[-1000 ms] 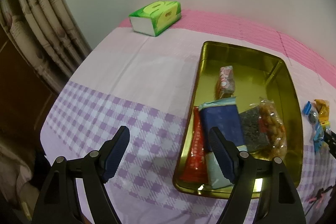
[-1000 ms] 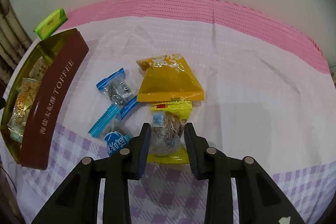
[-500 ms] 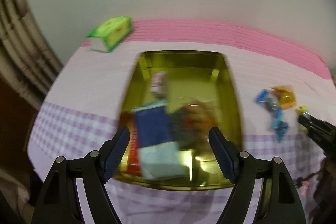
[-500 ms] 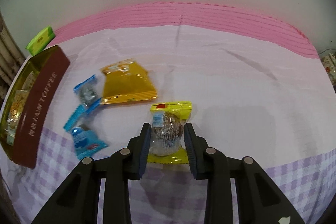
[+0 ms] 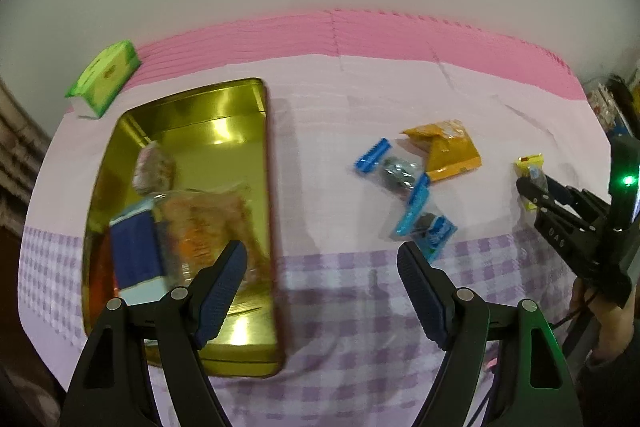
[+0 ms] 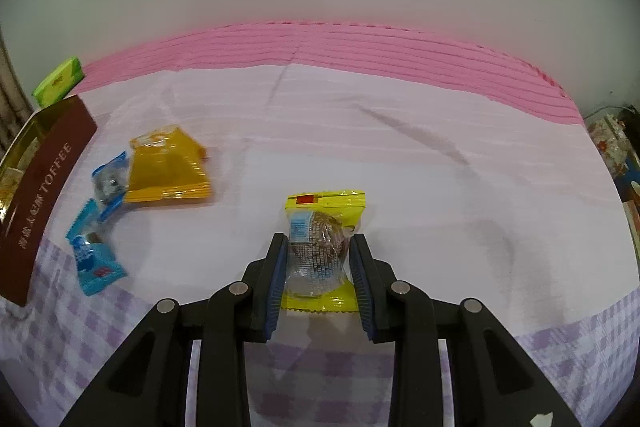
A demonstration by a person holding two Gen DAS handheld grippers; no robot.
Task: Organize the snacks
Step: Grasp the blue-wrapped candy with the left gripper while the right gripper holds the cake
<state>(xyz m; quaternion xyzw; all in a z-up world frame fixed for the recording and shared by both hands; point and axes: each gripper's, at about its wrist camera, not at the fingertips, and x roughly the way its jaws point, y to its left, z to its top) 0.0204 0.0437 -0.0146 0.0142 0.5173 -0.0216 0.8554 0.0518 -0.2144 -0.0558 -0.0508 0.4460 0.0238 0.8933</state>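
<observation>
Pink-cloth worktop (image 6: pixel 400 155): your right tool (image 6: pixel 319 275) pinches yellow snack packet (image 6: pixel 320 251) between its pads. Your left tool (image 5: pixel 320 279) spread wide, hovering beside gold tin (image 5: pixel 264 187), packet far right.

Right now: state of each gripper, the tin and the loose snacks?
left gripper: open, empty.
right gripper: shut on yellow snack pack.
gold tin: open, part-filled with snacks.
orange packet: on the cloth, outside the tin.
blue candies: on the cloth, outside the tin.
</observation>
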